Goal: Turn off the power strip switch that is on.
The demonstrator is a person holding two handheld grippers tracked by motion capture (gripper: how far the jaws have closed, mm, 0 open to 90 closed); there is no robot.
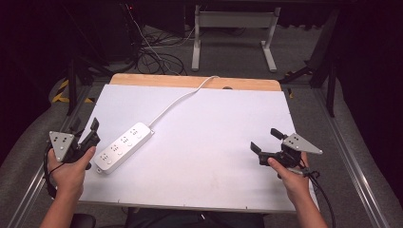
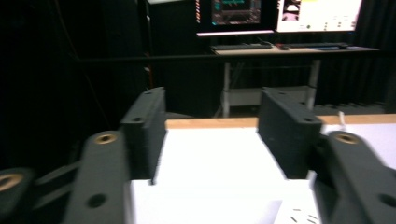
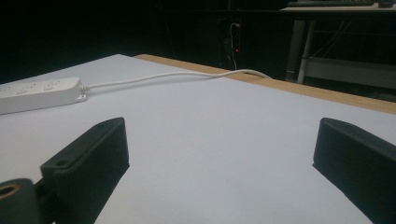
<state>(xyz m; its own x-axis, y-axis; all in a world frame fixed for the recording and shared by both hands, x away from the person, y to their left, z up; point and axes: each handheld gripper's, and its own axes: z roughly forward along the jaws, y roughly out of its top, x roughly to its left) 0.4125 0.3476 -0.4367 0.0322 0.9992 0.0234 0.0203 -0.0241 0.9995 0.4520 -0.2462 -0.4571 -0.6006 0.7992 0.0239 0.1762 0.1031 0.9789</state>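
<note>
- Covering most of the table (image 1: 204, 156) is a white sheet, with a strip of bare wood showing along the far edge.
- Beyond the table, grey floor runs back to the legs of a white desk frame (image 1: 233, 33), and a tangle of dark cables (image 1: 152, 54) lies on the floor at the far left; the room around is dark.
- In the left gripper view, lit monitors (image 2: 280, 14) and a keyboard sit on a desk at the back.
- A white power strip (image 1: 124, 146) lies flat on the sheet in the left half, set on a diagonal, its near end towards the person.
- Its white cord (image 1: 183, 97) runs from the far end up and over the wooden edge.
- The left gripper (image 1: 85, 132), held in the person's left hand (image 1: 71, 171) at the table's left edge, has its fingers spread apart and empty; the power strip lies just beside them, to their right, not touching.
- The right gripper (image 1: 266, 140), held in the right hand (image 1: 290, 178) near the right edge, also has its fingers wide apart with nothing between them.
- The power strip is well apart from the right gripper, across bare white sheet.
</note>
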